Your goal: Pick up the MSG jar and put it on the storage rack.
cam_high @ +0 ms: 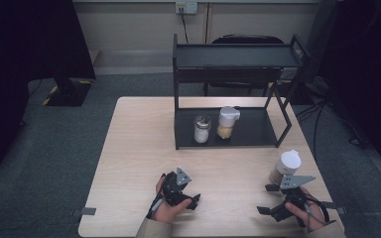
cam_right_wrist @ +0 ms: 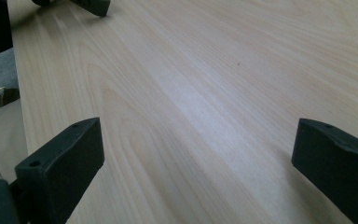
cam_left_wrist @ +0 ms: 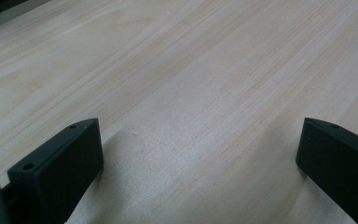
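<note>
A: Grey carpet, pale wood table (cam_high: 139,163), black two-tier rack (cam_high: 233,84) at the far edge. High view: we have the left gripper (cam_high: 191,201) low at the near edge, the right gripper (cam_high: 268,198) at the near right corner. White-lidded jar (cam_high: 286,167) stands upright on the table just beyond the right gripper, apart from it. Two more jars on the rack's lower shelf: clear shaker (cam_high: 202,128) and white-capped jar (cam_high: 227,123), side by side.

B: Tongs?

A: Left gripper view: left gripper (cam_left_wrist: 196,154) spread wide, nothing between the jaws, bare table (cam_left_wrist: 191,70) under them. Right gripper view: right gripper (cam_right_wrist: 196,154) also wide, empty, looking along the table (cam_right_wrist: 214,70) toward the left side, not at the jar.

B: So we take the near jar?

A: Likely. It's the closest thing to the right gripper. We judge it rigid and smooth-walled, so slippery; tan filling suggests moderate weight. Material unclear; if glass, fragile.

B: Hold where?

A: Across the body, just below the lid, jaws level. Lid is wider than the body, so it gives a stop against sliding. We avoid pinching the lid alone; it may turn or pop.
</note>
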Motion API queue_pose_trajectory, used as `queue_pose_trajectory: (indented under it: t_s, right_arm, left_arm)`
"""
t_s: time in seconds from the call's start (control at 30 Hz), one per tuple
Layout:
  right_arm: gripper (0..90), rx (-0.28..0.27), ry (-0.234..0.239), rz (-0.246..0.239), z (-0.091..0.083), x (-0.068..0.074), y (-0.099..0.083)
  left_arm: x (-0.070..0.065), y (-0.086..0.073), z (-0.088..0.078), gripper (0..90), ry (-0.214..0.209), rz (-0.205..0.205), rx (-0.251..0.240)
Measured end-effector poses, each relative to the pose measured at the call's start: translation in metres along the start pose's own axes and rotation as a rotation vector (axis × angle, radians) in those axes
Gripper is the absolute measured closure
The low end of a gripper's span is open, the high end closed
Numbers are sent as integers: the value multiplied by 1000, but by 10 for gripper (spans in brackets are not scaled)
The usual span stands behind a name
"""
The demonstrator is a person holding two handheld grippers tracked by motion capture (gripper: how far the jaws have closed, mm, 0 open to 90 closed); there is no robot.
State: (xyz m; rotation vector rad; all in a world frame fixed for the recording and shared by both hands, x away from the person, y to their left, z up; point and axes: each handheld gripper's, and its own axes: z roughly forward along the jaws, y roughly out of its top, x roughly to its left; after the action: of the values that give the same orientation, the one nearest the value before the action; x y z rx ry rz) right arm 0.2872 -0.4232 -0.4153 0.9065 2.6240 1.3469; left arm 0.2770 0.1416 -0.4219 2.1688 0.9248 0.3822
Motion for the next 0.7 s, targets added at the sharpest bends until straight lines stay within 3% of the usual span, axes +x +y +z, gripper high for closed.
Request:
queue_pose_trajectory:
  t_s: [0.43,0.7]
  right_arm:
    - [16,26,-20,-17,-15,-2,-4]
    - [16,49,-59,-8,-23,-1,-4]
  left_arm:
    - [0,0,0,0,1,2,0]
    - [0,0,0,0,0,0,0]
